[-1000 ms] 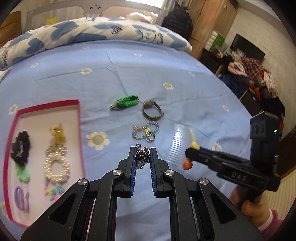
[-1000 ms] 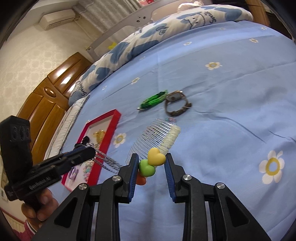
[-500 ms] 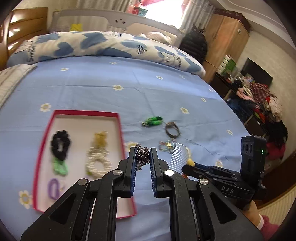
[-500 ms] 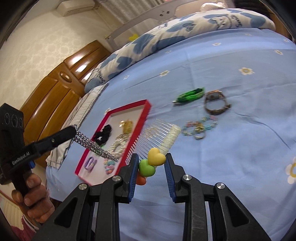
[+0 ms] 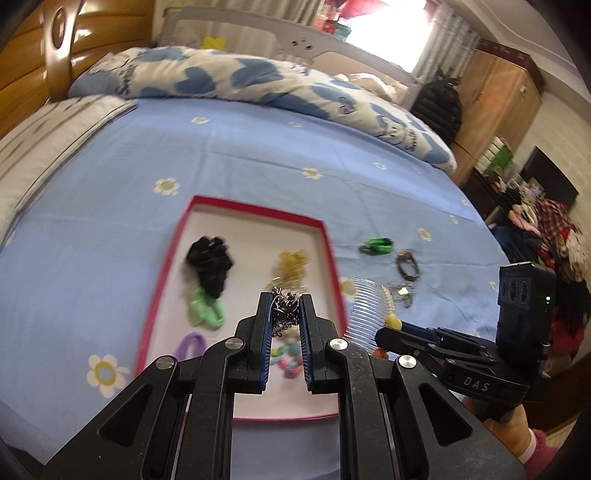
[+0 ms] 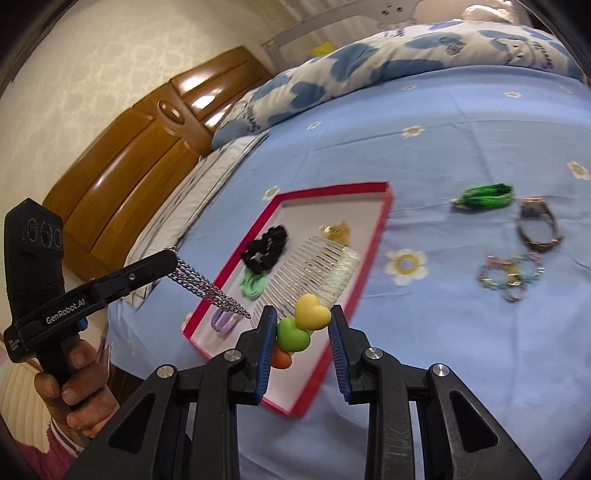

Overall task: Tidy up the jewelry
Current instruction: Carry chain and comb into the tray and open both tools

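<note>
Silver chain (image 5: 285,313) in left gripper (image 5: 284,301); comb (image 6: 314,271) in right gripper (image 6: 303,325).

A bed (image 5: 258,173) in a blue daisy-print sheet fills the left wrist view. At 12 o'clock lies a white duvet (image 5: 240,79) with blue hearts; behind it runs a pale rail (image 5: 317,40), and a bright window (image 5: 391,33) stands at 1 o'clock. A wooden headboard (image 5: 44,62) sits at 10 o'clock, with a striped pillow (image 5: 44,129) just below it. At 2 o'clock a wardrobe (image 5: 495,107) stands beside a black bag (image 5: 437,107). A heap of clothes (image 5: 554,236) lies at 3 o'clock. In the right wrist view, papered wall (image 6: 96,66) rises at 11 o'clock above the headboard (image 6: 147,155).
</note>
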A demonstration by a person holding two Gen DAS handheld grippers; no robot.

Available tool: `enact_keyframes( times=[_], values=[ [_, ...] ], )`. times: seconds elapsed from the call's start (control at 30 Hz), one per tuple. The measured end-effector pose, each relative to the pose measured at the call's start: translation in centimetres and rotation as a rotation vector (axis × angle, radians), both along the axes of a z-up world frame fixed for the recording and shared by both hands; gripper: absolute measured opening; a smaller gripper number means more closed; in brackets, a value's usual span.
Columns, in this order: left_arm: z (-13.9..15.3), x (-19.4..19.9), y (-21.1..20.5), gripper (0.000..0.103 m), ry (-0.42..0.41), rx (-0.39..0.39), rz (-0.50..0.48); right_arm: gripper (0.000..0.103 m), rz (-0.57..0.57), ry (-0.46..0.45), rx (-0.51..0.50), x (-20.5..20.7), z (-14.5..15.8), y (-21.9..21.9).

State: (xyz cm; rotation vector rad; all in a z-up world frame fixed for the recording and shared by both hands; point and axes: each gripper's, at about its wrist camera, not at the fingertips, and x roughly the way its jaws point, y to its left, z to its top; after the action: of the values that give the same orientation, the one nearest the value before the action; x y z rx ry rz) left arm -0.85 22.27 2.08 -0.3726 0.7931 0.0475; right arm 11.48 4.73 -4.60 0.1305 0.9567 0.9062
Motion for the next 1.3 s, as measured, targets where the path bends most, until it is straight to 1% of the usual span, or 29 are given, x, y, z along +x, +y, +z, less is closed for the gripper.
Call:
enact_keyframes(
  times=[0.27, 0.5, 0.63, 0.8, 0.93, 1.0, 1.17, 1.2, 1.23, 1.27, 1.3],
  values=[
    [-3.7, -0.3, 2.6, 0.012, 0.069, -0.027, 0.053, 0.029, 0.061, 0.041, -0.074, -0.1, -3.0, 4.3],
    [-7.2, -0.2, 4.1, 0.012, 0.151, -0.026, 0.098, 0.029, 0.085, 0.067, -0.139, 0.1, -4.9, 5.8],
    [-8.6, -0.2, 4.5, 0.012, 0.18, -0.016, 0.114, 0.029, 0.091, 0.065, -0.164, 0.2, -5.2, 6.3],
    [-9.4, 0.0, 4.4, 0.012, 0.204, -0.005, 0.116, 0.03, 0.106, 0.045, -0.191, 0.1, -5.2, 6.9],
    [-9.3, 0.1, 3.8, 0.012, 0.208, 0.033, 0.11, 0.031, 0.125, 0.026, -0.219, -0.1, -5.2, 7.5],
    [-9.3, 0.2, 3.7, 0.012, 0.209, 0.035, 0.104, 0.031, 0.131, 0.018, -0.23, -0.2, -5.3, 7.7],
    [-9.2, 0.2, 3.6, 0.013, 0.214, 0.041, 0.103, 0.031, 0.129, 0.023, -0.225, -0.2, -5.3, 7.6],
    [-9.2, 0.2, 3.6, 0.016, 0.217, 0.038, 0.103, 0.031, 0.127, 0.025, -0.223, -0.2, -5.2, 7.5],
    [-9.3, 0.3, 3.6, 0.02, 0.222, 0.031, 0.102, 0.031, 0.126, 0.026, -0.223, -0.2, -5.2, 7.5],
    [-9.3, 0.3, 3.6, 0.023, 0.224, 0.022, 0.103, 0.033, 0.126, 0.027, -0.222, -0.2, -5.2, 7.5],
    [-9.3, 0.2, 3.6, 0.028, 0.223, 0.018, 0.103, 0.035, 0.125, 0.029, -0.22, -0.1, -5.1, 7.5]
  ],
)
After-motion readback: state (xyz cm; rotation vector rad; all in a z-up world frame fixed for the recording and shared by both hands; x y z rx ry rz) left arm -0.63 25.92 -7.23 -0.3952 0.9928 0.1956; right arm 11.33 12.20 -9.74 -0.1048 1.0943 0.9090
